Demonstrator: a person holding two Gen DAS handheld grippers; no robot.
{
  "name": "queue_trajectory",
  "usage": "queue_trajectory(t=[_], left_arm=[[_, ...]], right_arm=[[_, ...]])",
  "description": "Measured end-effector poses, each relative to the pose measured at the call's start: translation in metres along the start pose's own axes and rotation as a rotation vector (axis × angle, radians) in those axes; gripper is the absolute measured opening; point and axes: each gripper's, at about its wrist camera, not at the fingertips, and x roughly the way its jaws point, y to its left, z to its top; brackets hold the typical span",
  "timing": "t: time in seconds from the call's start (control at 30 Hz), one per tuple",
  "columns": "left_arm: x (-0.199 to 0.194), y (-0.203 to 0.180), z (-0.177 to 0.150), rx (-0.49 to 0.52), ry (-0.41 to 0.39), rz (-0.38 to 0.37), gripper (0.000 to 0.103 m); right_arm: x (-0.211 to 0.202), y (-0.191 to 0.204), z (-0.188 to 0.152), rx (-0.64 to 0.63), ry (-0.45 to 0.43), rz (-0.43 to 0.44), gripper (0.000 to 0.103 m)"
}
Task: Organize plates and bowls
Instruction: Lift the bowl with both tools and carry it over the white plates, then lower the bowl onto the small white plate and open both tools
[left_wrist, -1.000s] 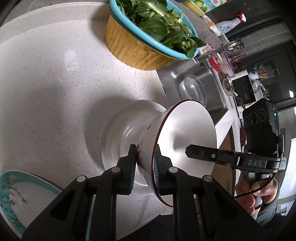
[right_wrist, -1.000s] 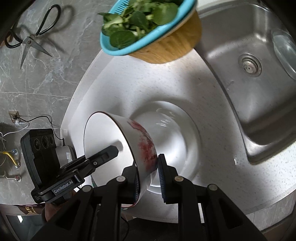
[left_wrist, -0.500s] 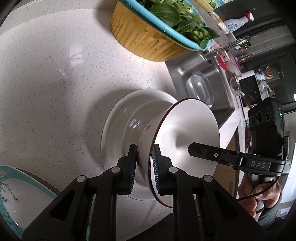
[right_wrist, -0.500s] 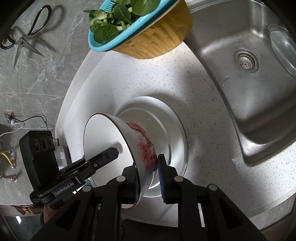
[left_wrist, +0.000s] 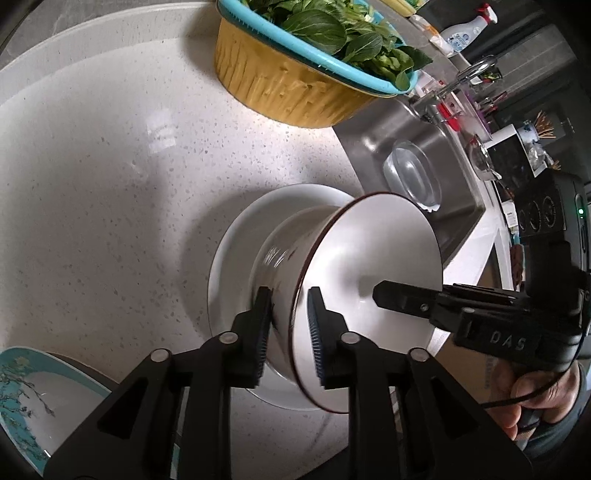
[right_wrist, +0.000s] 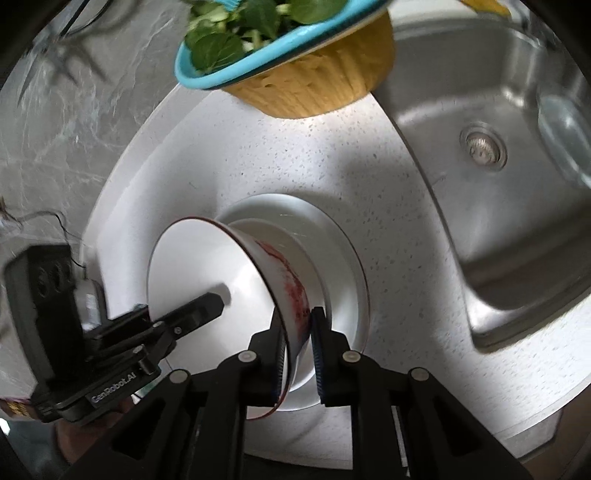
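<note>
A white bowl with a dark red rim and red pattern (left_wrist: 369, 273) (right_wrist: 207, 266) is held from opposite sides by both grippers. My left gripper (left_wrist: 289, 328) is shut on its rim; it shows as well in the right wrist view (right_wrist: 207, 306). My right gripper (right_wrist: 299, 345) is shut on the opposite rim; it also shows in the left wrist view (left_wrist: 391, 295). The bowl's base sits in or just above a white plate (left_wrist: 240, 243) (right_wrist: 343, 243) on the speckled counter. A teal-rimmed floral plate (left_wrist: 33, 398) lies at the lower left.
A yellow basket with a blue colander of greens (left_wrist: 295, 92) (right_wrist: 314, 88) stands behind the plate. A steel sink (right_wrist: 498, 155) (left_wrist: 443, 155) with a clear glass dish (left_wrist: 413, 177) lies to the right. The counter's front edge (right_wrist: 480, 417) is near.
Both grippers have lowered the bowl toward the white plate, and both cameras have come closer to the counter. The grip on the rim is unchanged.
</note>
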Motion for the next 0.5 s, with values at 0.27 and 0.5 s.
queue_trajectory(t=[0.27, 0.5], left_arm=[[0.001, -0.018, -0.006, 0.068, -0.034, -0.006, 0.058], [-0.004, -0.013, -0.007, 0.025, -0.074, -0.055, 0.063]], right_arm=[[0.002, 0.018, -0.003, -0.097, -0.018, -0.13, 0.01], [0.004, 0.014, 0.003, -0.064, 0.01, -0.113, 0.006]])
